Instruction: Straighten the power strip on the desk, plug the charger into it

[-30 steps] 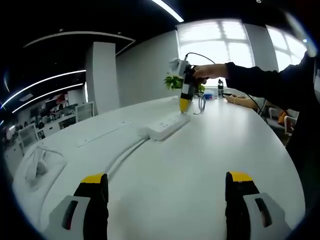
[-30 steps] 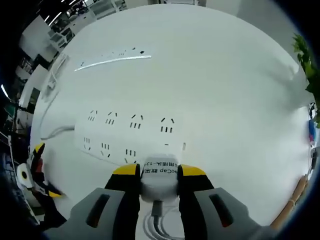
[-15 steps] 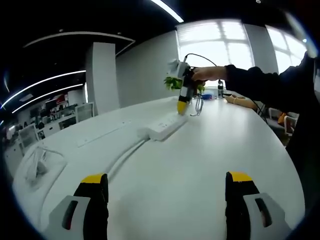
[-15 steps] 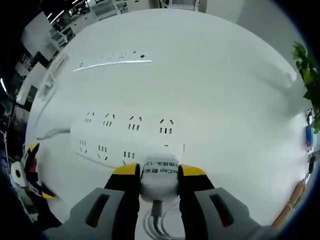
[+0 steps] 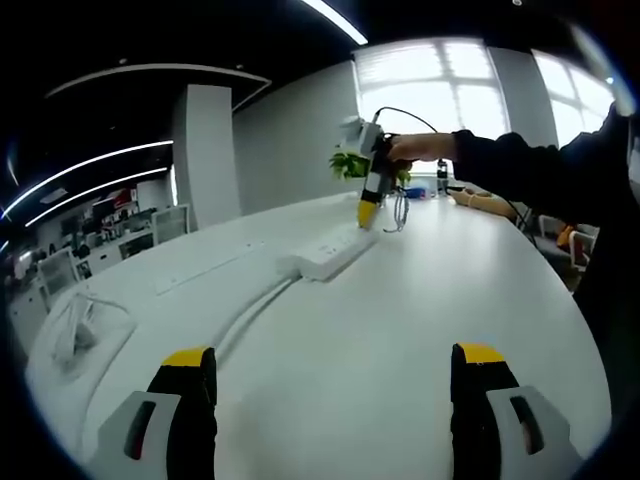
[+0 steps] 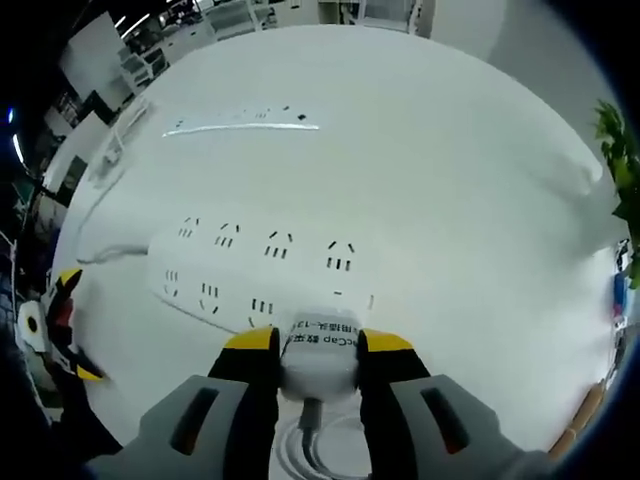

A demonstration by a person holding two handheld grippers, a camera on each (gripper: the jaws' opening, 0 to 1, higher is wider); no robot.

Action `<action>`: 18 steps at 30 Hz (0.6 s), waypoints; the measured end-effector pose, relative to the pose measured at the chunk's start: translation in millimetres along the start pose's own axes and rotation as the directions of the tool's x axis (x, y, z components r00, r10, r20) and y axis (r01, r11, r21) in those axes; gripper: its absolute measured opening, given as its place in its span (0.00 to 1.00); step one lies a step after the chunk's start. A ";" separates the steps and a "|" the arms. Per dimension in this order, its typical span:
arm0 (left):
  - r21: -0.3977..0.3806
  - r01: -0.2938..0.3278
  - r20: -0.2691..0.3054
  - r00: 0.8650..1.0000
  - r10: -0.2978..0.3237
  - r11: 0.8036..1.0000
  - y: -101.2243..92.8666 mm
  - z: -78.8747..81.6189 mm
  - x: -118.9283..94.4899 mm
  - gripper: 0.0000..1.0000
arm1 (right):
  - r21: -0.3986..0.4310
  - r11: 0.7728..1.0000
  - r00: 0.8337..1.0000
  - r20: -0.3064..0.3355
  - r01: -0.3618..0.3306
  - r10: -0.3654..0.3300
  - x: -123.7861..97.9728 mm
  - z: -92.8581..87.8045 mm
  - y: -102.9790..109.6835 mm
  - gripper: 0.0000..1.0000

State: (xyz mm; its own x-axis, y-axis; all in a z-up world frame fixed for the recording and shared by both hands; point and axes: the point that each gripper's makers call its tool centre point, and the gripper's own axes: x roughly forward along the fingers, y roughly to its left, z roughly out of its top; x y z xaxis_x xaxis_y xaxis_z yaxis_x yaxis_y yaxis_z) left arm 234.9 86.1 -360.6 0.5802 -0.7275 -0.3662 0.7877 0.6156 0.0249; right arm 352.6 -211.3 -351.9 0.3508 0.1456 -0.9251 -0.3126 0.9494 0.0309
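- Left gripper view: the white desk (image 5: 400, 330) is wide and bare in front of the left gripper (image 5: 333, 400); its curved edge runs along the right side, near a person's dark sleeve (image 5: 520, 165).
- The white power strip (image 5: 335, 252) lies well ahead of the jaws, toward the far part of the desk, with its cable (image 5: 250, 310) running back toward the camera.
- The right gripper (image 5: 370, 205) stands above the far end of the strip, tips pointing down, held by a hand (image 5: 415, 148).
- The left jaws stand wide apart, hold nothing and touch nothing.
- Right gripper view: bare desk (image 6: 450, 180) lies beyond the power strip (image 6: 260, 275) up to the far edge; a green plant (image 6: 622, 150) is at the right edge.
- The white charger (image 6: 318, 352) sits between the yellow-tipped fingers (image 6: 250, 342), right at the near long side of the strip.
- The right gripper (image 6: 318, 350) is closed on the charger; its cord (image 6: 310, 445) hangs back between the jaws.
- Whether the charger touches the strip, I cannot tell.
- The left gripper (image 6: 65, 325) shows at the left edge.
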 end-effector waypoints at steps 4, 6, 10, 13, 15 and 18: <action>-0.003 -0.002 0.005 1.000 0.002 1.000 0.7 0.9 -0.8 0.99 | -0.038 0.999 1.000 0.017 -0.002 0.002 -2.8 3.1 -0.2 0.31; -0.003 -0.001 0.005 1.000 0.001 1.000 0.4 1.0 -0.7 0.99 | -0.049 0.999 0.999 0.023 -0.024 0.025 -3.8 2.8 3.5 0.34; 0.001 -0.003 -0.002 1.000 0.003 1.000 -0.3 -0.8 -0.3 0.99 | -0.137 0.991 1.000 0.007 0.000 0.001 -0.7 -0.6 0.2 0.35; -0.003 0.000 -0.002 1.000 0.000 1.000 -0.6 -1.1 -0.1 0.99 | -0.166 0.986 1.000 0.006 -0.007 0.008 1.4 -7.5 5.2 0.37; 0.001 0.001 -0.005 1.000 -0.001 1.000 -0.2 -1.8 0.2 0.99 | -0.163 0.986 1.000 -0.007 -0.015 0.014 2.3 -11.8 6.6 0.37; 0.001 -0.005 -0.008 1.000 0.005 1.000 0.7 -2.4 0.5 0.99 | -0.206 0.979 1.000 0.001 0.005 -0.005 2.5 -10.8 4.8 0.38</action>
State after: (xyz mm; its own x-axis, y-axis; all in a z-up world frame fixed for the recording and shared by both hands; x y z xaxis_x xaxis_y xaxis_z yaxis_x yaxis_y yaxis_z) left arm 235.3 86.9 -362.9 0.5823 -0.7223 -0.3731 0.7851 0.6187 0.0274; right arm 342.5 -209.4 -358.2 0.3531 0.1408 -0.9249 -0.4855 0.8727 -0.0525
